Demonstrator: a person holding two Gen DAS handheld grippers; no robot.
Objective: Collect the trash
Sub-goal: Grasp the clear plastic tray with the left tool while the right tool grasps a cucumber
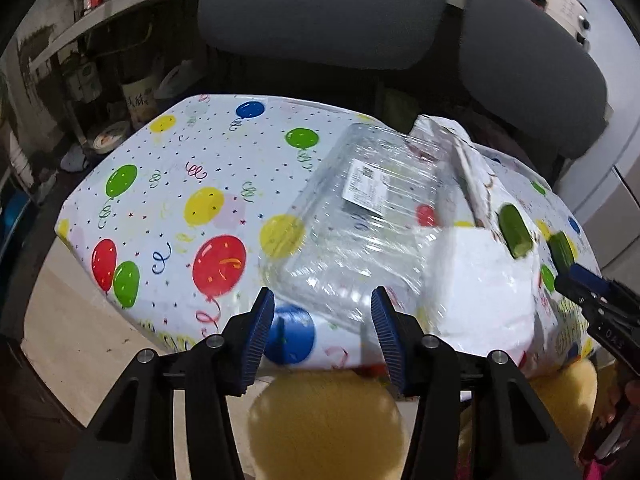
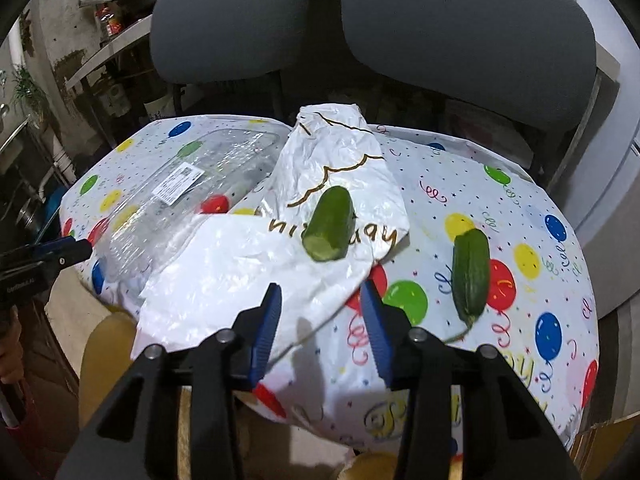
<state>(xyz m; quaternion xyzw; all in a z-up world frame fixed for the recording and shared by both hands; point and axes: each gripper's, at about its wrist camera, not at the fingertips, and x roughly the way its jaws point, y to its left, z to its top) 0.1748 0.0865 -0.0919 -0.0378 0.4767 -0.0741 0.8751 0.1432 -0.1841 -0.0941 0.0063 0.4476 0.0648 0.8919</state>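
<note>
A clear plastic clamshell box [image 1: 360, 216] with a white label lies on the balloon-print table [image 1: 168, 200]. My left gripper [image 1: 322, 312] is open, its jaws either side of the box's near corner. A crumpled white plastic bag [image 2: 256, 264] with gold lettering lies beside the box [image 2: 192, 196]. One cucumber piece [image 2: 329, 224] rests on the bag, another [image 2: 471, 272] lies on the tablecloth [image 2: 540, 320] to the right. My right gripper [image 2: 320, 312] is open over the bag's near edge. The right gripper also shows in the left wrist view [image 1: 576, 272].
Two grey chair backs [image 2: 460, 24] stand behind the table. Cluttered shelves [image 1: 92, 76] and a tape roll [image 1: 108, 136] are at the back left. A yellow plush thing [image 1: 324, 420] sits below the table's near edge.
</note>
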